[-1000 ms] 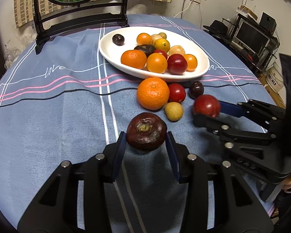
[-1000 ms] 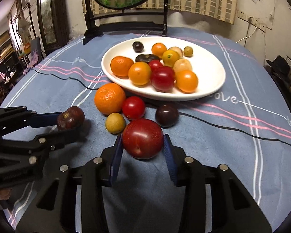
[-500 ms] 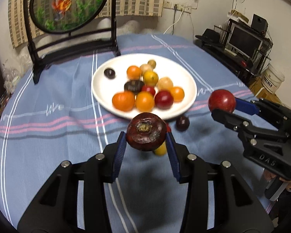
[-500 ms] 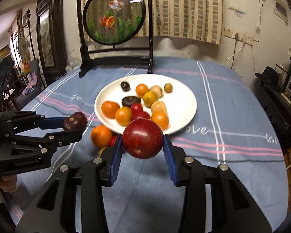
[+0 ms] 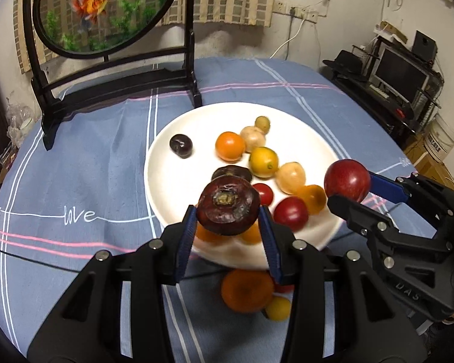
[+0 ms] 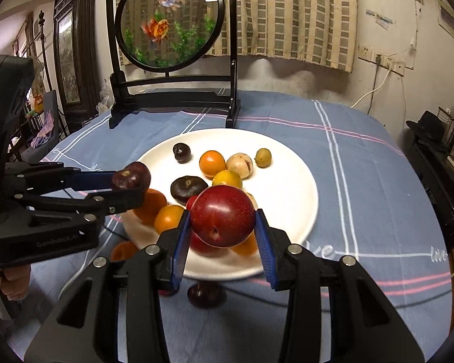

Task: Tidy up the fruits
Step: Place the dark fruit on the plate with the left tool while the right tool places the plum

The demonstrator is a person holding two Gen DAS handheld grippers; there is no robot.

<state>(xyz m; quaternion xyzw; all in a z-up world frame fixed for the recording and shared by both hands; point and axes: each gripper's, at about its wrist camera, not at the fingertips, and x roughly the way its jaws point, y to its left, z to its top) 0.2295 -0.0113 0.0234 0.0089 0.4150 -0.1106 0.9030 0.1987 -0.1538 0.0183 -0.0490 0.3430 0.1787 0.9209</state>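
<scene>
My left gripper (image 5: 228, 230) is shut on a dark maroon fruit (image 5: 228, 208) and holds it in the air over the near rim of the white plate (image 5: 302, 127). My right gripper (image 6: 222, 237) is shut on a red plum (image 6: 223, 219), also raised over the plate's (image 6: 287, 166) near edge. The plate holds several small fruits: orange, yellow, red and dark ones. The right gripper with its plum (image 5: 347, 180) shows at the right of the left wrist view. The left gripper with its fruit (image 6: 131, 176) shows at the left of the right wrist view.
An orange (image 5: 246, 290), a small yellow fruit (image 5: 277, 308) and a dark plum (image 6: 204, 295) lie on the blue striped tablecloth (image 5: 90, 181) in front of the plate. A round goldfish screen on a black stand (image 6: 171, 21) stands behind the plate.
Both grippers have carried their fruits forward and higher, from beside the loose fruits to over the plate's near rim. The loose fruits on the cloth now lie below and behind the fingers.
</scene>
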